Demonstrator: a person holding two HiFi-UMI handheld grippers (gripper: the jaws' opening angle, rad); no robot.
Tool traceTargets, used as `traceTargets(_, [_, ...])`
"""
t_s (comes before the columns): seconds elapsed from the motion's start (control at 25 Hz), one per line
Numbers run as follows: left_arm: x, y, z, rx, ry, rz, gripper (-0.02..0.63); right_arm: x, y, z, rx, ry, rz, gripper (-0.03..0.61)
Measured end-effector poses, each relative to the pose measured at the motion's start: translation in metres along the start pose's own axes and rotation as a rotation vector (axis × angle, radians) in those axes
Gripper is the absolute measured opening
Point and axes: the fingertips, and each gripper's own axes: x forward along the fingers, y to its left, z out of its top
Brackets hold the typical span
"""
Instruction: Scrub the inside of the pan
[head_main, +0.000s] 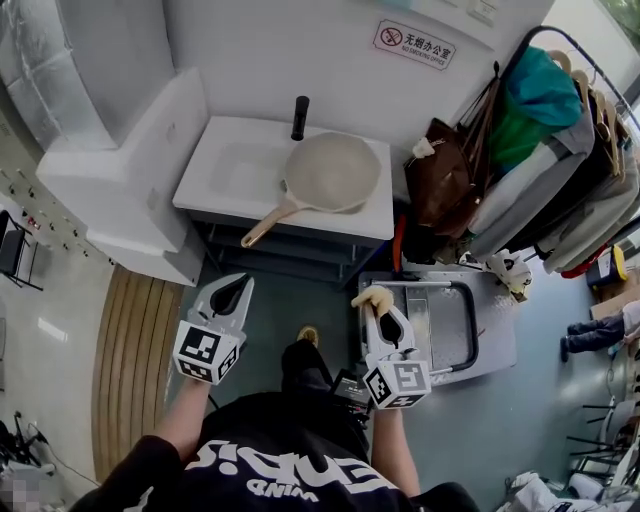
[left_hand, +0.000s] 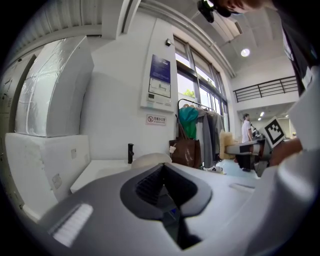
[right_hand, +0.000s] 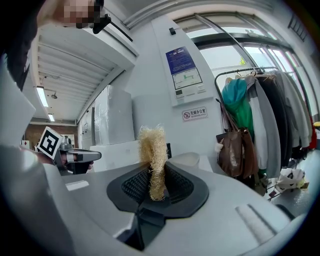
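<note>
Well, the white counter is standing against the wall ahead. The beige pan is lying mouth up on its right part, a black tap just behind the rim. The pan's long handle is pointing toward the near edge.

Both tools are hanging over the floor, well apart from the counter. The left gripper is carrying nothing, its jaws pressed together. The right gripper is pinching a straw-coloured fibre scrubber, whose tuft is sticking up past the tips.

Scrubbing is not yet under way; reaching the pan looks like the step in hand. Doing it well probably means:
- keeping the grip on the scrubber firm, since only a thin waist of fibre is sitting between the pads;
- bringing the tuft down inside the rim, clear of the tap;
- opening the left jaws to steady the handle, as the pan is likely to slide.

From this far, the pan's inside is possibly clean; the views are not showing it well.
</note>
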Motion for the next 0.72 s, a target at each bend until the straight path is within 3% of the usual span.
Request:
traceTargets(0.48, [0.086, 0.031, 0.026, 0.022, 0.021, 0.01, -0.003, 0.094, -0.046, 0.031, -0.013, 0.007, 0.074, 0.074])
traceTargets(0.72, [0.12, 0.045, 0.039, 0.046, 0.038, 0.063, -0.003, 0.139, -0.067, 0.045, -0.003, -0.002, 0.136, 0.074])
